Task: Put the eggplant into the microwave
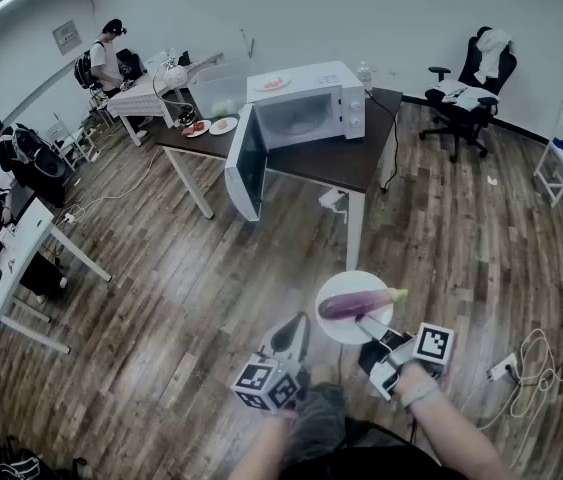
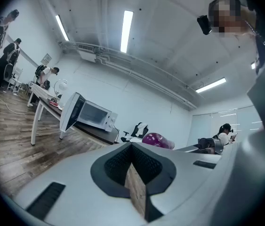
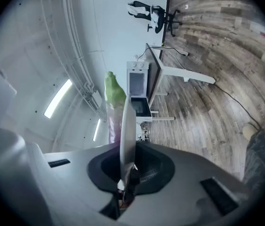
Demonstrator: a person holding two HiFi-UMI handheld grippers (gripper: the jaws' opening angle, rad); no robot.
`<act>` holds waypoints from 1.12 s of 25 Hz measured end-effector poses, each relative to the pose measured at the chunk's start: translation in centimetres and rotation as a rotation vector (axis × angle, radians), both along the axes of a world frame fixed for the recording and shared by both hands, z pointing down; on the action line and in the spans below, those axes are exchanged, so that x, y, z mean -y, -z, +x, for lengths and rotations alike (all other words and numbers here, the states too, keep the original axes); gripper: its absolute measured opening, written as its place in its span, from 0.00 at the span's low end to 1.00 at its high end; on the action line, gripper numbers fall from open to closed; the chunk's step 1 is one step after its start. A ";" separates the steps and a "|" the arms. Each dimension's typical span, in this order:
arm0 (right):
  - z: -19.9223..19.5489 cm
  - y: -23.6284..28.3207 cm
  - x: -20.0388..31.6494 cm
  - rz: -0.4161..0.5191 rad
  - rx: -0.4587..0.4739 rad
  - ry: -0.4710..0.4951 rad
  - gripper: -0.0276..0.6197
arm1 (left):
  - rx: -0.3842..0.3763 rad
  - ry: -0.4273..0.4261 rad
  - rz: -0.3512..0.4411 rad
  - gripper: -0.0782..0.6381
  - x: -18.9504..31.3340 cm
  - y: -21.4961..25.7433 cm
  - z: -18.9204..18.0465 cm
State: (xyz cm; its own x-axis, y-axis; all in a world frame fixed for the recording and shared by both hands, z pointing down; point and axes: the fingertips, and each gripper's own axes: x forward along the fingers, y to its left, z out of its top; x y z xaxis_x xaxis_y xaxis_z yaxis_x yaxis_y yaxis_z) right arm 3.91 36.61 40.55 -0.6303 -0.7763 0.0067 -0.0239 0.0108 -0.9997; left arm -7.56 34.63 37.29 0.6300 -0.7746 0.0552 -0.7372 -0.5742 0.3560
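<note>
Head view: right tool (image 1: pixel 368 325) pinches plate rim (image 1: pixel 336 280); floor (image 1: pixel 261 268) ahead open.

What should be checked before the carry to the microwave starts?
1. Right gripper shut on the round white plate's rim: ok.
2. Purple eggplant with green stem lying on that plate: ok.
3. White microwave door open: ok.
4. Microwave cavity free of other items: cannot tell.
5. Left gripper holding nothing, jaws together: ok.
</note>
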 end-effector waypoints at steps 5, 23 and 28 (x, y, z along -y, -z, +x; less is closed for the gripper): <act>0.2 0.0 3.1 0.005 -0.006 0.001 0.06 | 0.012 0.001 0.009 0.12 3.3 0.0 0.0; 0.0 -0.1 17.9 0.002 -0.002 -0.021 0.06 | 0.022 -0.045 0.006 0.12 18.1 -0.2 1.1; 0.0 -0.5 21.4 0.001 -0.007 -0.043 0.06 | 0.024 -0.065 0.010 0.12 21.7 -0.3 1.0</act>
State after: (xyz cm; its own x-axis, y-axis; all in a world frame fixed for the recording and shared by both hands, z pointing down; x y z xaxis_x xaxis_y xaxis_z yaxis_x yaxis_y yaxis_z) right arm 3.93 15.23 41.07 -0.5960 -0.8029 0.0103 -0.0318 0.0107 -0.9994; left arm -6.55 12.96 37.56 0.6774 -0.7329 0.0629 -0.7066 -0.6245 0.3326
